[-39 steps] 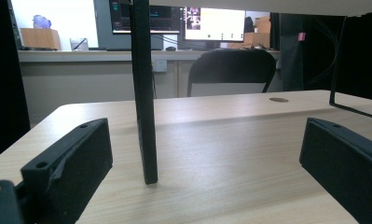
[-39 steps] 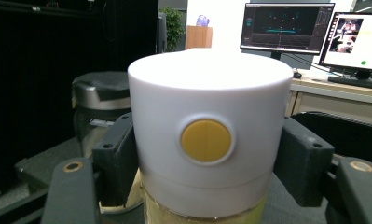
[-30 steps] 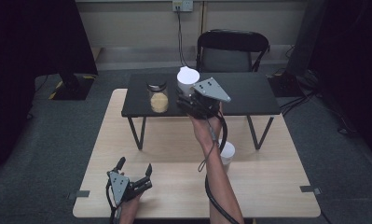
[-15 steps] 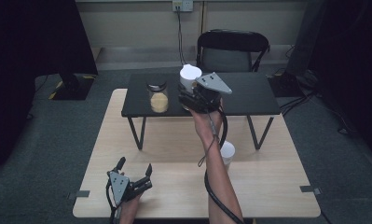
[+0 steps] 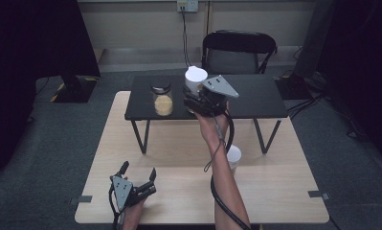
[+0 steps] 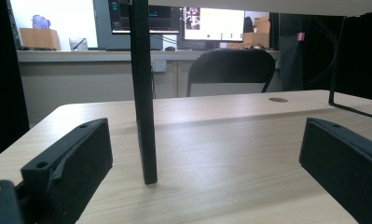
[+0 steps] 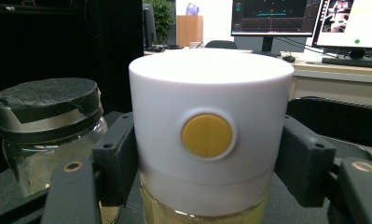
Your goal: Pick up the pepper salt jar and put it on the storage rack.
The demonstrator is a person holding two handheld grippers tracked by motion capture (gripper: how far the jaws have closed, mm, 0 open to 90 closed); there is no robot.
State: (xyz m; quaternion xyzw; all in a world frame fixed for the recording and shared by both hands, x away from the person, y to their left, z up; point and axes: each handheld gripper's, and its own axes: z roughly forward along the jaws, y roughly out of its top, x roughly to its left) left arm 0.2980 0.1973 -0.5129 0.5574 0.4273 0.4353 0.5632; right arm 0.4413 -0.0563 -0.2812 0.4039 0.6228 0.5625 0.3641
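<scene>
The right tool [image 5: 196, 96] is gripping a white-lidded glass jar with a yellow dot on its lid [image 7: 207, 135], jaws pressed to both its sides, on the low black shelf [image 5: 255, 96] beside a black-lidded glass jar of tan grains [image 5: 162, 100]. The grasp looks done — carrying and placing are judged still to come. The left tool [image 5: 137, 179] is resting open and empty on the pale wooden desk [image 5: 275, 191], near a small white cup [image 5: 233, 156].

Our left gripper [image 6: 207, 163] low over the wooden table [image 6: 230, 140]

We see its two black jaws standing wide apart, with nothing between them except the bare table top. A black leg [image 6: 144, 93] of the small stand rises from the table just beyond the left jaw. Farther back we see a black chair [image 6: 230, 70], a long counter [image 6: 90, 55] and lit monitors [image 6: 211, 21] on it.
</scene>
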